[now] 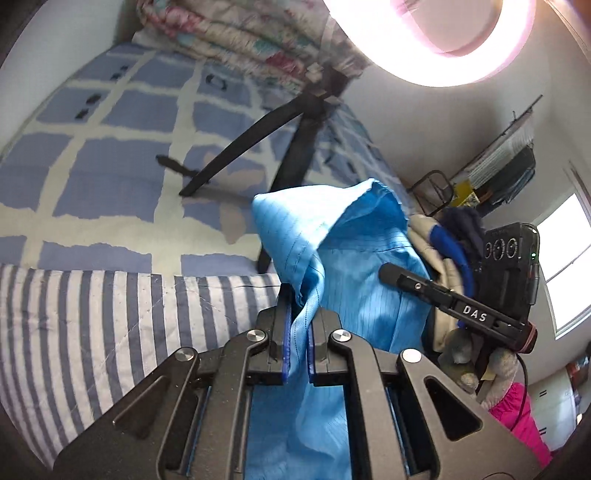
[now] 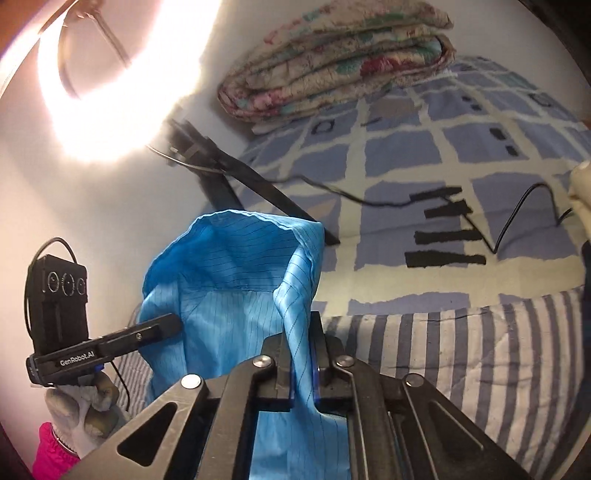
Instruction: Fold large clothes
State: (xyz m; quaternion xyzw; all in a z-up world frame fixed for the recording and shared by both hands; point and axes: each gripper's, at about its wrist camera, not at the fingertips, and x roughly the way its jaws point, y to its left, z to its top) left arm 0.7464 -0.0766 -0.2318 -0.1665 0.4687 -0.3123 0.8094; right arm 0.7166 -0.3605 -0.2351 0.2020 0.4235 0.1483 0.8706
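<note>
A light blue garment with thin dark pinstripes (image 1: 343, 258) hangs between my two grippers, lifted above the bed. My left gripper (image 1: 298, 325) is shut on a bunched edge of it. My right gripper (image 2: 301, 354) is shut on another edge of the same blue garment (image 2: 236, 280). In the left wrist view the right gripper (image 1: 458, 306) shows at the right, its tip against the cloth. In the right wrist view the left gripper (image 2: 110, 343) shows at the left, also against the cloth. The garment's lower part drops out of sight below both grippers.
The bed has a blue-and-cream checked sheet (image 1: 110, 155) and a striped quilt (image 1: 92, 325) at the near edge. A black tripod (image 1: 295, 147) carrying a bright ring light (image 1: 436, 33) stands on the bed. A folded floral quilt (image 2: 332, 59) lies by the wall. A black cable (image 2: 517, 214) trails across the sheet.
</note>
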